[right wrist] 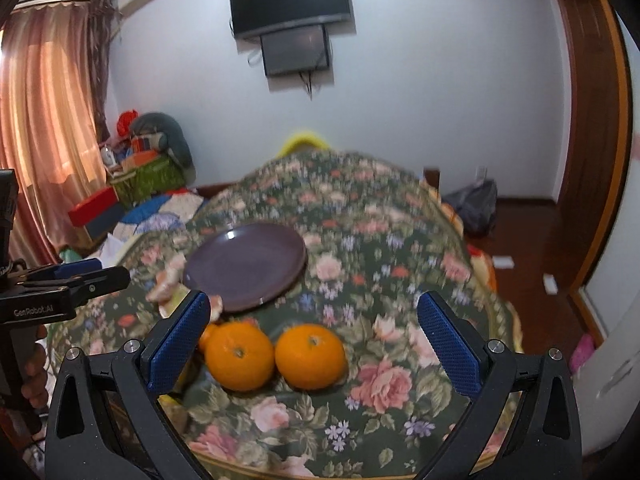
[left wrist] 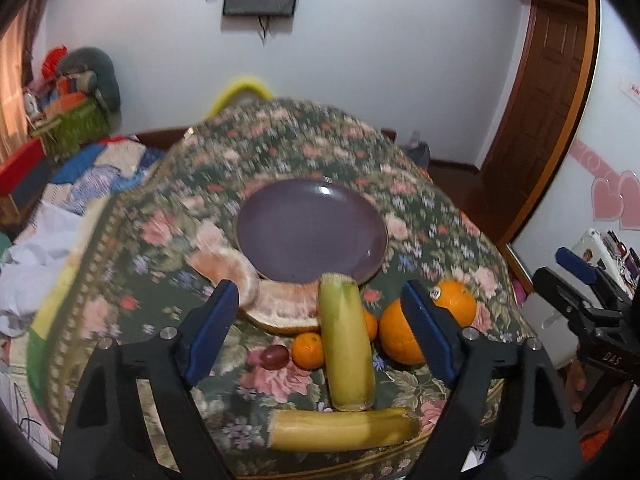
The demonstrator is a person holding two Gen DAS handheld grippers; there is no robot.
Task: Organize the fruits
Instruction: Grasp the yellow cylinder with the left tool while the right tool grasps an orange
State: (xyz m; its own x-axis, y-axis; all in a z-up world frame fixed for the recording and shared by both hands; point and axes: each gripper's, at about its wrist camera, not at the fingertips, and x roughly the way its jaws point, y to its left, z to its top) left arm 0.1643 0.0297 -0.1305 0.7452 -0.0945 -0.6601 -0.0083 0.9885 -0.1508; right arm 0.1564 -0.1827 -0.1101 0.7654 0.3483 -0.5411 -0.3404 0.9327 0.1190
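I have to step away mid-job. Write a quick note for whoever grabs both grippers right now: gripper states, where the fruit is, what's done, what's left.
Left gripper: open, empty, lined up over the upright-pointing banana.
Right gripper: open, empty, facing two oranges.
Purple plate: on the floral cloth, nothing on it.
In front of the plate: pomelo pieces, second banana across the near edge, small tangerine, grape.
Done: nothing placed yet.
Left: probably move all the fruit to the plate.

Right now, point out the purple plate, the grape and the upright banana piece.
purple plate (left wrist: 308,228), left wrist view, bare middle.
grape (left wrist: 274,356), left wrist view, its centre.
upright banana piece (left wrist: 346,344), left wrist view, mid-peel.
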